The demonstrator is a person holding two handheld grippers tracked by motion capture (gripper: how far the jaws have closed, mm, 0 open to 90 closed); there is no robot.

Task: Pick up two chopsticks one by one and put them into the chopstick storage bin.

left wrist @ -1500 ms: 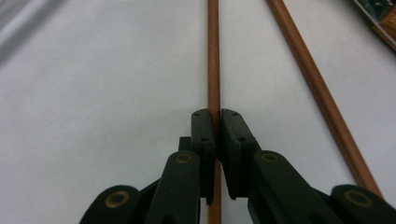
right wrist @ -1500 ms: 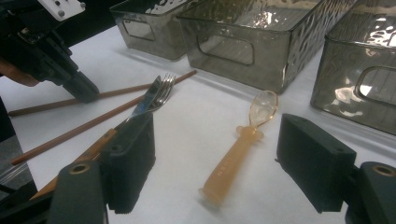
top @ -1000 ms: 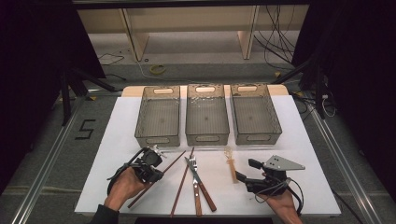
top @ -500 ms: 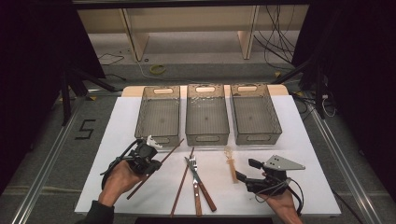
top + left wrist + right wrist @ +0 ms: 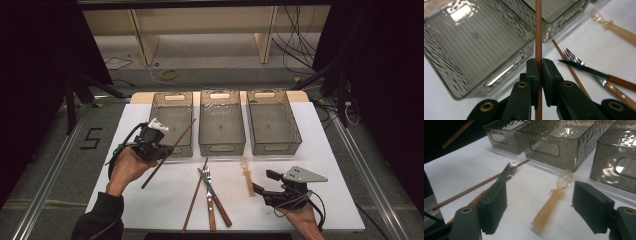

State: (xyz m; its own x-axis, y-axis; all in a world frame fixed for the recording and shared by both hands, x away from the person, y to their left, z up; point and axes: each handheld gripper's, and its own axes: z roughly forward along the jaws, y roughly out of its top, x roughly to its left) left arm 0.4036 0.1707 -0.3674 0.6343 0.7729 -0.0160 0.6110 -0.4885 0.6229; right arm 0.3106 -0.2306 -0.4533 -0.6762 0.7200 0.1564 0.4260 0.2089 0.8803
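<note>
My left gripper is shut on a brown chopstick, held aslant above the table with its far end over the left bin. In the left gripper view the chopstick runs straight up between the closed jaws, above that bin's near corner. My right gripper rests open near the front right. A translucent orange spoon lies on the table between and just ahead of its spread jaws. This spoon lies just left of that gripper.
Three clear grey bins stand in a row at the back: left, middle and right. A second chopstick, a fork and a wooden-handled knife lie at the front centre on the white table.
My left gripper has lifted the chopstick off the table and carried it up and back toward the left bin. The right gripper has stayed where it was, open.
</note>
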